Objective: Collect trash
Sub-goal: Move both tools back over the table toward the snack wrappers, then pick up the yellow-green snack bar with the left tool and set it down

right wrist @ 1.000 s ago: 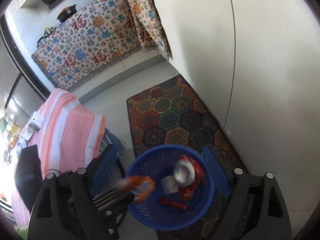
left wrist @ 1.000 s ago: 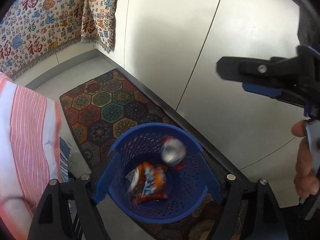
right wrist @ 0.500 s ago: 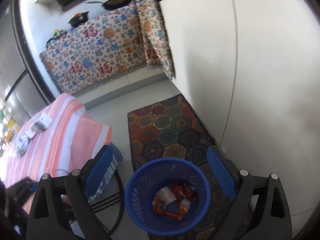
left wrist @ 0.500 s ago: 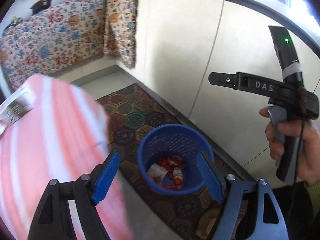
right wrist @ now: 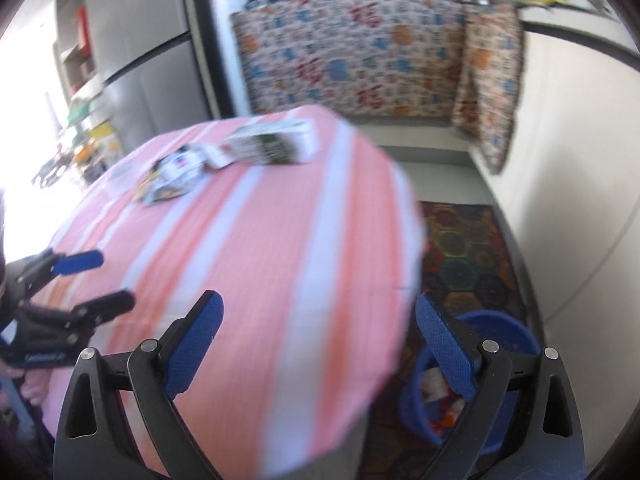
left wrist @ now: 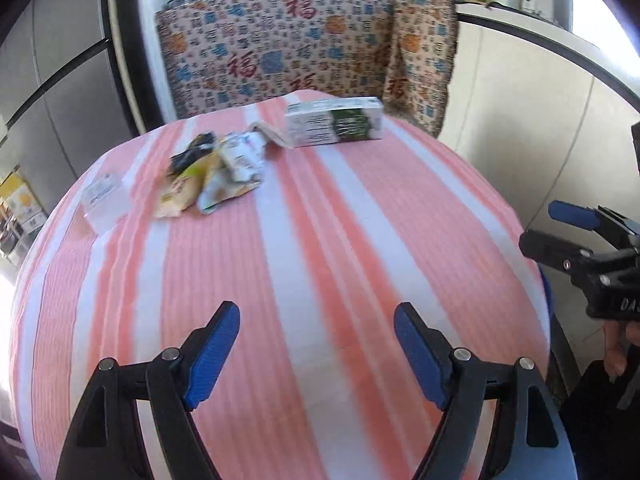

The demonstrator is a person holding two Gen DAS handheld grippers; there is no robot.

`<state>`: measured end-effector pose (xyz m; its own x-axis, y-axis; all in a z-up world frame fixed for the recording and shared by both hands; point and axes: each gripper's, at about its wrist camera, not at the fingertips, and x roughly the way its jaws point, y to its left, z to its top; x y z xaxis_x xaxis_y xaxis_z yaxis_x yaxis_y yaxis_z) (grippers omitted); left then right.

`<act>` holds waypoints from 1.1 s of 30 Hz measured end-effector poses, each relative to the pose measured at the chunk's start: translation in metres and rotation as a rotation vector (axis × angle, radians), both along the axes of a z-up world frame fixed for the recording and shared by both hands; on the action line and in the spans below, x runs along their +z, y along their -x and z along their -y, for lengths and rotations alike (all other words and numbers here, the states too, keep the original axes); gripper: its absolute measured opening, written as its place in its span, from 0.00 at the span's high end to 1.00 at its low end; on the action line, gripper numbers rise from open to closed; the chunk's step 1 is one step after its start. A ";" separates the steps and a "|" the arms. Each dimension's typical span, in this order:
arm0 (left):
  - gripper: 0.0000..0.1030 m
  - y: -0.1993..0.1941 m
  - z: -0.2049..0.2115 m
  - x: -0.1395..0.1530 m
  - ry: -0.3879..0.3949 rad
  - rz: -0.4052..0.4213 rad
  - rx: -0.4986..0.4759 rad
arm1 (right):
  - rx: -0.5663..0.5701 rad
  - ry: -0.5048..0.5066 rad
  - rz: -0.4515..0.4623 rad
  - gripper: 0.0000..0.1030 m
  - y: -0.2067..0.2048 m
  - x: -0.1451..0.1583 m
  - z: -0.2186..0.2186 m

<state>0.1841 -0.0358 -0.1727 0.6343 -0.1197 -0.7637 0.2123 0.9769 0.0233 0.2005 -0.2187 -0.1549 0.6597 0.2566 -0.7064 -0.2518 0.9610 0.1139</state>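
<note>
Over the near part of the pink-striped table point(left wrist: 320, 240) my left gripper point(left wrist: 316, 354) hangs open with nothing between its fingers. At the table's far side lie a white-and-green carton point(left wrist: 334, 122), a heap of crumpled wrappers point(left wrist: 212, 172) and a clear plastic piece point(left wrist: 105, 200). My right gripper point(right wrist: 320, 344) is open wide and empty above the table's near right edge. Its view shows the carton point(right wrist: 276, 144) and wrappers point(right wrist: 172, 176) blurred. The blue basket point(right wrist: 516, 332) stands on the floor at lower right with wrappers inside. Each gripper appears in the other's view: the right gripper point(left wrist: 576, 236), the left gripper point(right wrist: 76, 280).
A patterned rug point(right wrist: 464, 248) lies under the basket beside a white wall point(right wrist: 568, 160). A counter draped in patterned cloth point(left wrist: 280, 52) carries pots behind the table. A grey fridge point(right wrist: 140, 60) stands at far left. A hand point(left wrist: 620, 344) holds the right gripper's handle.
Both grippers swung away from above the blue basket to over the striped table. The wrappers seen falling a second ago now lie in the basket. The right jaws stand wider.
</note>
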 end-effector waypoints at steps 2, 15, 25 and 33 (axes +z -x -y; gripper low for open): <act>0.21 0.000 -0.030 -0.002 0.005 -0.004 0.039 | 0.028 0.026 -0.019 0.05 -0.008 -0.004 -0.030; 0.15 -0.020 -0.128 -0.022 0.013 -0.051 0.159 | 0.040 0.107 -0.130 0.02 -0.061 -0.046 -0.116; 0.02 -0.036 -0.124 -0.025 -0.011 -0.079 0.126 | 0.034 0.106 -0.135 0.00 -0.060 -0.044 -0.111; 0.08 -0.108 -0.134 -0.010 0.148 -0.032 -0.008 | 0.036 0.105 -0.135 0.00 -0.060 -0.044 -0.111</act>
